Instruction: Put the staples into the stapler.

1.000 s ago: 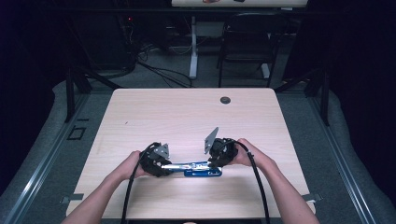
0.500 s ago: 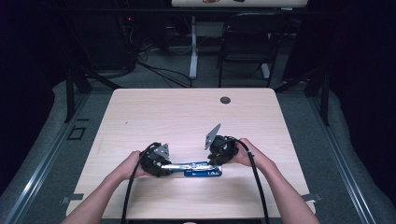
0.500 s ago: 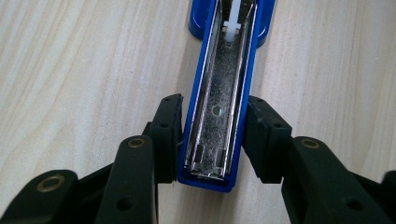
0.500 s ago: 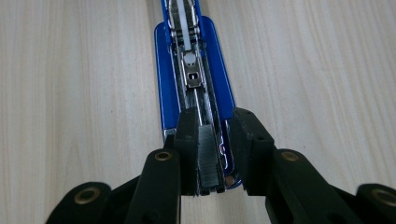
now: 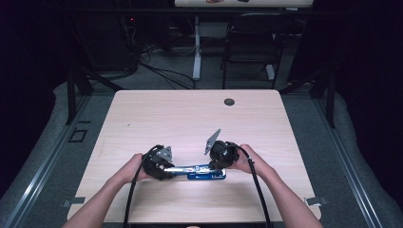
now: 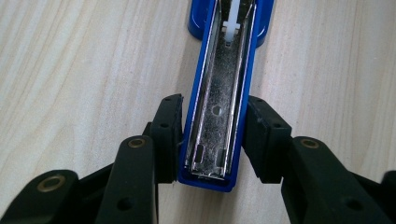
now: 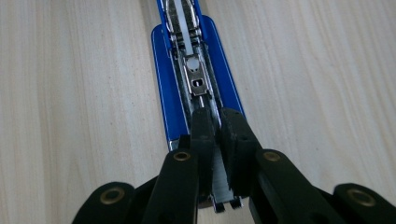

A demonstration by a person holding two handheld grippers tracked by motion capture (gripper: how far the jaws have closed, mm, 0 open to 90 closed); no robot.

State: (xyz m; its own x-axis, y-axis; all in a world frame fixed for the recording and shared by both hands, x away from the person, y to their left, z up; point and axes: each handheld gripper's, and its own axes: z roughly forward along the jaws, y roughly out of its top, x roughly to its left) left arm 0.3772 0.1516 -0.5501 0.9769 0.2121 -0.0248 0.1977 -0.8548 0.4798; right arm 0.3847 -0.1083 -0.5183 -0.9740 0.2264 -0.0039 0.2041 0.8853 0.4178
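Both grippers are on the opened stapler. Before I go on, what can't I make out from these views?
- Left gripper view: the far end of the blue metal stapler runs off the top edge.
- Right gripper view: the right gripper covers the near end of the magazine; whether staples are loaded is unclear.
- High view: the small dark round thing on the wooden table is too small to identify.

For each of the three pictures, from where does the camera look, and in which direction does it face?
High view: above the person's side, facing forward and down on the table; forearms, hands, left tool and right tool show.
Left gripper view: on the left tool, along its jaws clamping the blue stapler.
Right gripper view: on the right tool, along its jaws pinching the stapler's metal end.
Shared: all three show the stapler on the wooden table.
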